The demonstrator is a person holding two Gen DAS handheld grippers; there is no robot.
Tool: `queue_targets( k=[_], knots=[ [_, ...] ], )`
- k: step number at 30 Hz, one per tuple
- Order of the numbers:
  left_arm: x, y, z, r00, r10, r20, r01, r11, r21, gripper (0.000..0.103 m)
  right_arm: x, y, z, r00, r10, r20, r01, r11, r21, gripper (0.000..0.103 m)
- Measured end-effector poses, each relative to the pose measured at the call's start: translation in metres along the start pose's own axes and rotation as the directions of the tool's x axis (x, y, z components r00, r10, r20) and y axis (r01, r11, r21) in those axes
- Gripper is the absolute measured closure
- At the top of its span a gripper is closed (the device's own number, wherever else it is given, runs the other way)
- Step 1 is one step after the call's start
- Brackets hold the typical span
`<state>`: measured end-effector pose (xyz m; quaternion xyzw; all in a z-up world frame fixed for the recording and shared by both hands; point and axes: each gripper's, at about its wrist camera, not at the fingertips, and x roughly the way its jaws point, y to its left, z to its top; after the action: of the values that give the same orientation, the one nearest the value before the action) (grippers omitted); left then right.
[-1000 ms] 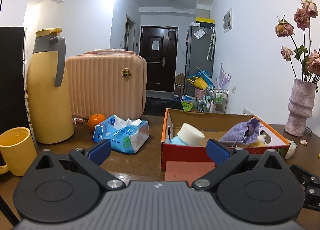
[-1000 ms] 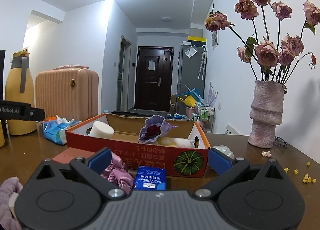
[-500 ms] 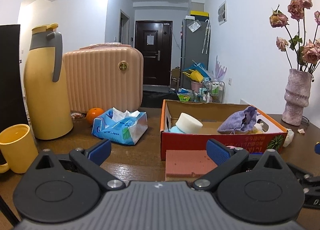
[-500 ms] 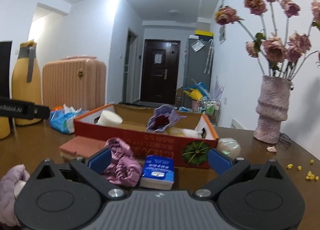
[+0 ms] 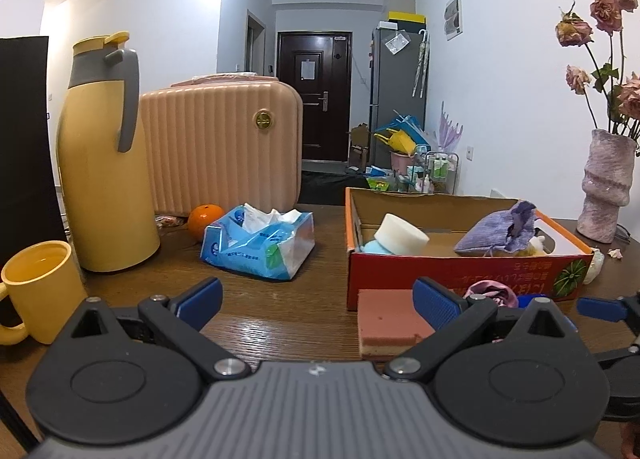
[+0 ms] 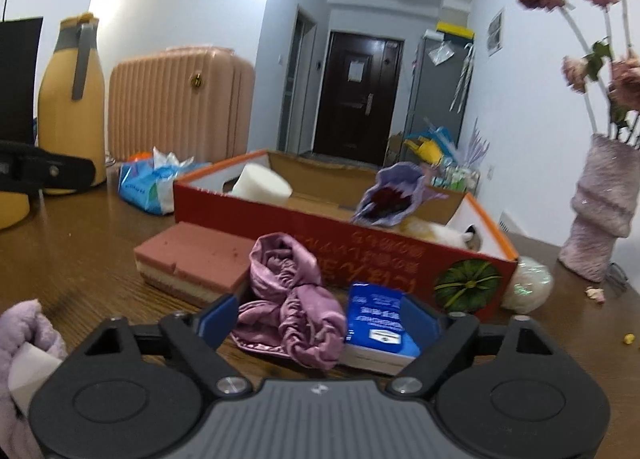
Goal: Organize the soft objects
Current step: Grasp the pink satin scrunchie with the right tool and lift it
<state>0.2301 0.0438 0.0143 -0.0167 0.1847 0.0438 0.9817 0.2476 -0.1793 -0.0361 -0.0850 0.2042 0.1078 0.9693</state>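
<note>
Your right gripper [image 6: 318,313] is spread wide around the pink satin scrunchie [image 6: 294,301] and small blue tissue pack [image 6: 380,323], both lying on the desk [image 6: 80,259] just in front of the red cardboard box [image 6: 320,235]. Your left gripper [image 5: 318,299] is also spread apart, holding nothing. The box holds a white foam roll [image 5: 402,233], a purple drawstring pouch [image 5: 498,233] and a plush toy [image 6: 436,233]; a pink sponge block [image 6: 196,259] touches the box's front.
</note>
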Motion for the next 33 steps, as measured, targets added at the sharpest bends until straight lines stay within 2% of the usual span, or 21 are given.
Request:
queue_targets(
  k=[4,8,10,20,22,23,28,33],
  knots=[
    [0.003,0.007,0.001,1.0,0.01,-0.007,-0.01,1.0,-0.006,0.0,0.018,0.006,0.003,0.999,0.022,-0.04,-0.023,1.0,-0.011,0.031],
    [0.006,0.011,0.0,1.0,0.017,-0.016,-0.017,1.0,-0.008,0.0,0.036,0.012,0.006,0.997,0.03,-0.077,-0.032,0.999,-0.027,0.036],
    [0.008,0.013,-0.001,1.0,0.021,-0.021,-0.021,1.0,-0.007,0.0,0.042,0.013,0.008,0.995,0.04,-0.087,-0.043,0.999,-0.024,0.044],
    [0.013,0.017,-0.003,0.999,0.033,-0.039,-0.033,0.999,-0.005,0.0,0.063,0.013,0.013,0.986,0.092,-0.139,-0.094,0.995,-0.011,0.057],
    [0.014,0.017,-0.003,0.998,0.034,-0.043,-0.035,0.999,-0.004,0.0,0.065,0.011,0.013,0.983,0.101,-0.152,-0.102,0.995,-0.001,0.068],
    [0.014,0.017,-0.003,0.998,0.034,-0.044,-0.034,0.999,-0.003,0.0,0.067,0.01,0.013,0.982,0.106,-0.157,-0.106,0.994,0.007,0.07],
    [0.015,0.017,-0.004,0.998,0.034,-0.044,-0.035,0.999,-0.003,0.0,0.062,0.003,0.012,0.984,0.11,-0.14,-0.105,0.994,0.044,0.073],
    [0.015,0.016,-0.004,0.998,0.034,-0.048,-0.034,0.999,-0.004,0.0,0.049,0.003,0.01,0.992,0.095,-0.086,-0.091,0.995,0.042,0.074]
  ],
)
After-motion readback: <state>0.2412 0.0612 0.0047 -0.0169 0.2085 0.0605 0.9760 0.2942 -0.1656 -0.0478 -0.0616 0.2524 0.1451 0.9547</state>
